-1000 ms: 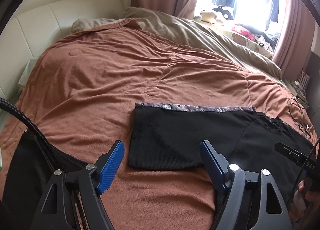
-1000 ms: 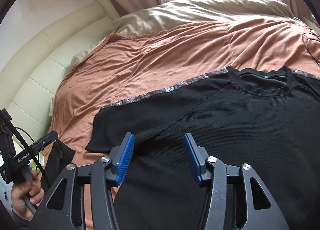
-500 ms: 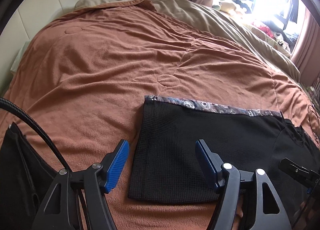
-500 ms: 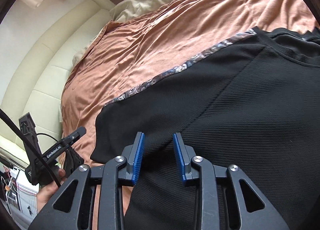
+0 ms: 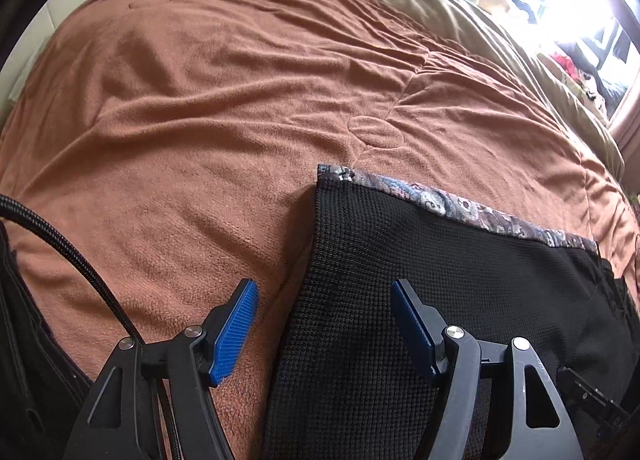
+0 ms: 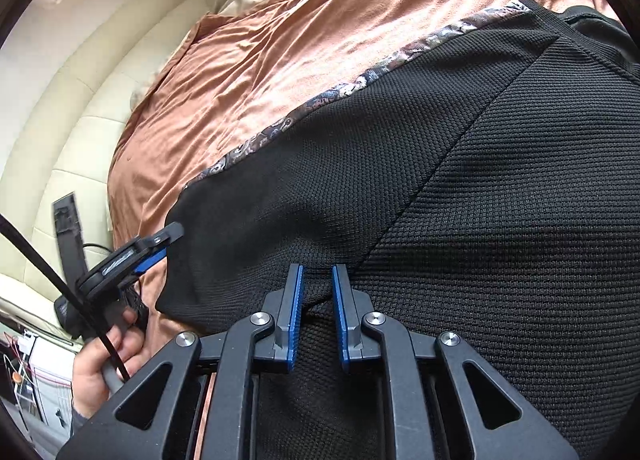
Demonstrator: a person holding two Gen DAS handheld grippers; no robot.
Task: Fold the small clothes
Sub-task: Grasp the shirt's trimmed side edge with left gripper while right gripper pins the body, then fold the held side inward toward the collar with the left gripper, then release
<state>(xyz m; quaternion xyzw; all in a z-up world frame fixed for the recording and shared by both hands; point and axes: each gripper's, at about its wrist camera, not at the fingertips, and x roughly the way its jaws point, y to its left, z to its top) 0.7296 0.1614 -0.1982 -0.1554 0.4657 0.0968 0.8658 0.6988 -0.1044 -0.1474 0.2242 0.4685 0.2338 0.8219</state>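
Right wrist: right gripper (image 6: 316,280) fingers closing, nearly together over black shirt (image 6: 480,200); left's apart.

Right hand-held gripper (image 6: 317,302) jaws just closing, narrow gap, over black garment (image 6: 460,188).

You've got a black waffle-knit cloth top (image 5: 400,300) with shiny patterned trim (image 5: 460,208), on a matt, fuzzy brown blanket (image 5: 220,120); ribbed blue pads (image 6: 295,312), matt black plastic claws.

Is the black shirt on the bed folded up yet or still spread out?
Mostly spread: the black shirt lies flat on the brown blanket, its sleeve stretched sideways. Its lower part is out of view, so a fold there cannot be told.
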